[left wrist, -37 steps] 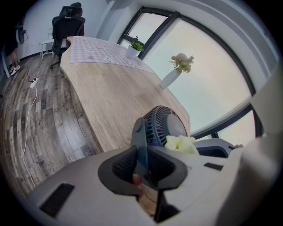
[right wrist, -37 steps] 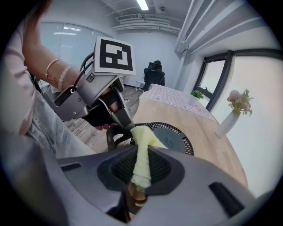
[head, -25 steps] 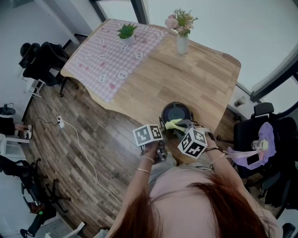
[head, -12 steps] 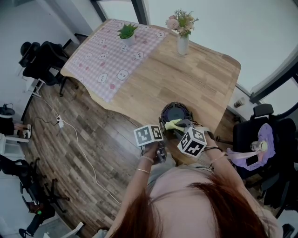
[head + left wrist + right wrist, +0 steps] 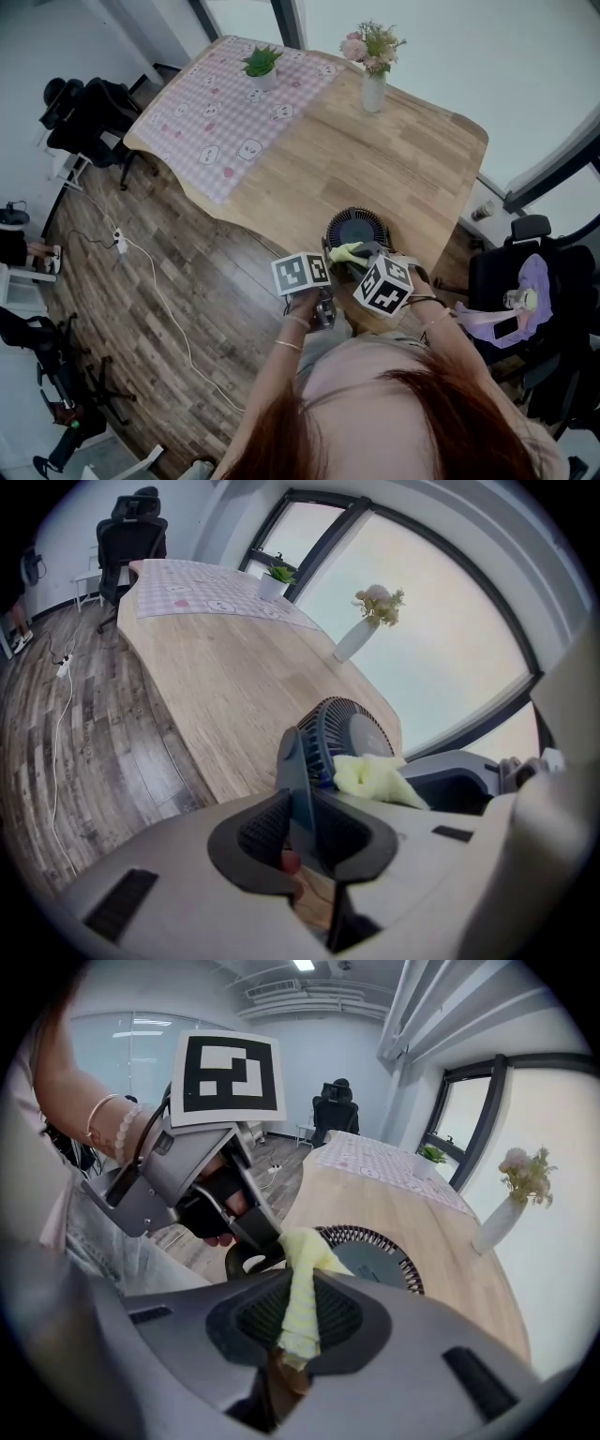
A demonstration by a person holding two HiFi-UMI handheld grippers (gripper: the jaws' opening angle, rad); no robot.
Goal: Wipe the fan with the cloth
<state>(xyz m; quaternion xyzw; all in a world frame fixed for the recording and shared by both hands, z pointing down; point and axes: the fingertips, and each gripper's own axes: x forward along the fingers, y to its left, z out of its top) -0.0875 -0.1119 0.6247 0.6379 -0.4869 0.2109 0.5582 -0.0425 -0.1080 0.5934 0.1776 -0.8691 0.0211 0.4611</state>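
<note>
— Fan [image 5: 356, 228] first. Where've we got it?
— At the near edge of the wooden table [image 5: 403, 159], right in front of us. Round dark cage, hub in the middle.
— Cloth?
— The yellow cloth [image 5: 344, 251] is touching the near rim of the cage. Our right gripper [image 5: 298, 1321] has it pinched, jaws pressed together on a twisted strip, and the loose end flops onto the grille.
— And the other side?
— Our left gripper [image 5: 302, 829] is clamped on what looks like the fan's stand [image 5: 298, 775], the flat dark arm just beside the cage. That keeps the fan from sliding.
— What's changed vs. a sec ago?
— V. little. The cloth has crept a touch along the near rim, toward our left. Both grips are as before, and the fan hasn't budged.
— Meaning for the task?
— We reckon we're mid-wipe, on short strokes, and only on the near arc so far. The far rim & hub prob. still need a pass, tho we can't judge dust from here.
— Anything nearby to mind?
— No. There's a vase [image 5: 373, 89] w/ flowers at the far edge and a potted plant [image 5: 260, 66] on the pink checked tablecloth [image 5: 220, 117]. All are well apart from the fan.
</note>
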